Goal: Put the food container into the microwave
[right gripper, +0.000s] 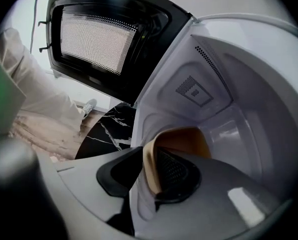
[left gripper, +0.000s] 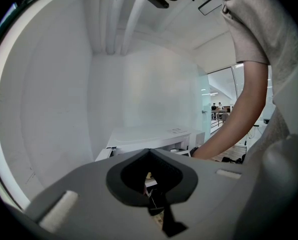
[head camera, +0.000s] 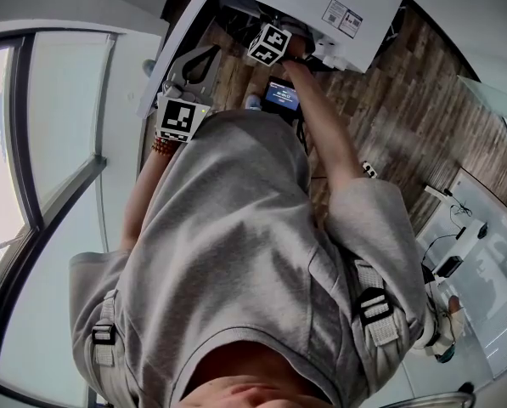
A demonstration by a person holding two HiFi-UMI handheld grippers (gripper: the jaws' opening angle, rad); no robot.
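Clamps the rim of the food container (right gripper: pixel 182 140) in the jaws of the right gripper (right gripper: pixel 149 176) inside the microwave (right gripper: pixel 248 84), with the jaws of the left gripper (left gripper: pixel 149 153) pressed together, empty.

Below me the floor (head camera: pixel 389 109) is dark brown wood planking. At my left stands a tall window (head camera: pixel 62 126) with dark frames, and pale daylight comes through it. Off to my right is a white desk (head camera: pixel 501 291) with black cables and small devices on it. A plain white wall (left gripper: pixel 54 109) curves up in front, with a long ceiling light (left gripper: pixel 211 4) above it. Farther back there is a bright opening with a railing (left gripper: pixel 221 115). Low down I see a round black marble tabletop (right gripper: pixel 109 129) with white veins.
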